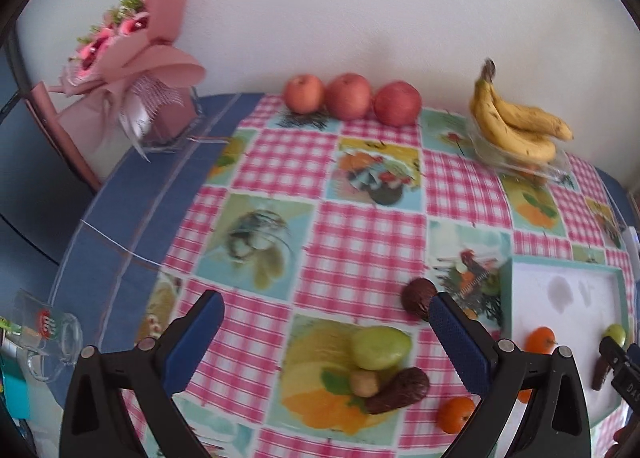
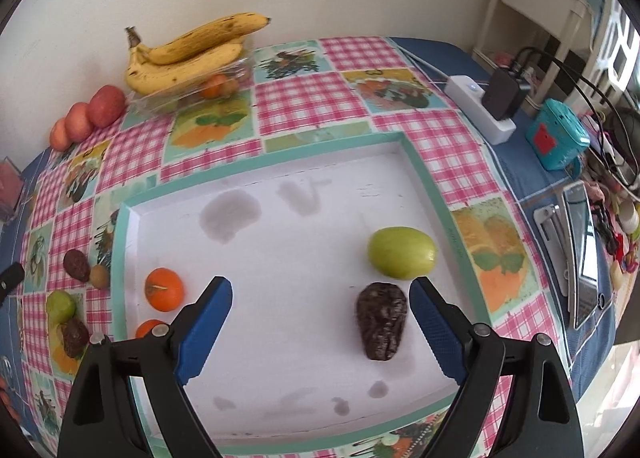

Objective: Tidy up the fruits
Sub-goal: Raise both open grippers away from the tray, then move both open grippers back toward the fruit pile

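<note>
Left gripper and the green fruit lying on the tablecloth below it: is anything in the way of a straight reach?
Nothing visible blocks it. The left gripper is open and empty, with the green fruit in plain view between its fingers. A small tan fruit and a dark wrinkled fruit crowd its near side, touching or nearly so.

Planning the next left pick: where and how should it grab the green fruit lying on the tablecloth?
Grip the green fruit across its short axis, fingers on the long flanks, coming from above. It lies on its side, oval and smooth. A small tan fruit and a dark wrinkled fruit crowd its near side, so a low approach looks blocked.
</note>
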The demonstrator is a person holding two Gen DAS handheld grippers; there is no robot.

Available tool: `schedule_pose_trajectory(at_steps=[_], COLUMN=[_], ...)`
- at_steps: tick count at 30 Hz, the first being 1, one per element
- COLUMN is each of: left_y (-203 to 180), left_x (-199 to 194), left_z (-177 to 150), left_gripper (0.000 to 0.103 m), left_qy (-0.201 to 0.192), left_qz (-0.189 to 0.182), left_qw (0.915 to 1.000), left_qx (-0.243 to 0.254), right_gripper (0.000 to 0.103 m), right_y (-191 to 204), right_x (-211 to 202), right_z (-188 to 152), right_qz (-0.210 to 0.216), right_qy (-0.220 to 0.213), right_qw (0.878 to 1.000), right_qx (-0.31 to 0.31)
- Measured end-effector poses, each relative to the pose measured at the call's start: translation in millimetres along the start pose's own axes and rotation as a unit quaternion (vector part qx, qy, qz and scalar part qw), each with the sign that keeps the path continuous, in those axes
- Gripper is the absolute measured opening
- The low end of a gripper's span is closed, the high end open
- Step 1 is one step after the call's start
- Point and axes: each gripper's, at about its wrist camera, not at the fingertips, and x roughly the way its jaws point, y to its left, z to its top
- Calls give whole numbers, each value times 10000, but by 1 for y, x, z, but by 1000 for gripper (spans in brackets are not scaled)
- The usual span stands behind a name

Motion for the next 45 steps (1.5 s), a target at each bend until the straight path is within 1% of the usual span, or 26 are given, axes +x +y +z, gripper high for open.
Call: schedule_pose_trajectory(at_steps=[6,9,15,18,21,23,28,33,34,36,37,42,45], left_y=[29,44,67,76,82,84,75,59,56,48,43,22,11], left_x=[-13,-17,-18,-20,-24,-24,-13,6,10,18,23,49,66], left_z=[8,10,11,12,12,13,10,4,3,-1,-2,-14,-21], left_gripper=[103,103,103,103,103,103,103,103,102,101,100,97,91], left_qy=[-255,-360,-366,-372,-501,-486,-267,76,146,301,395,859,1175], left_qz=[44,15,84,-77,-274,-312,-433,-762,-811,-849,-866,-1031,-1061], left_qw=[9993,9987,9973,9960,9934,9929,9946,9932,9929,9930,9930,9897,9867], left_qx=[-271,-371,-624,-808,-990,-1035,-904,-871,-854,-758,-692,-493,-377], right_gripper=[91,91,91,91,91,91,91,90,89,79,71,70,70], right_y=[27,41,71,88,102,113,138,148,149,149,148,140,136], right_x=[-4,-5,-13,-14,-16,-19,-23,-17,-15,-11,-8,0,7], right_z=[0,-1,-3,-4,-6,-6,-8,-9,-9,-9,-8,-8,-9], right_qz=[143,296,540,698,847,1060,1413,1403,1410,1433,1427,1283,1154], right_qy=[-37,-24,-188,-203,-281,-356,-518,-500,-484,-452,-422,-258,-89], right_qw=[9997,9992,9977,9963,9949,9923,9860,9852,9852,9851,9855,9889,9909], right_qx=[-173,-261,-367,-469,-478,-529,-721,-845,-844,-836,-816,-703,-689])
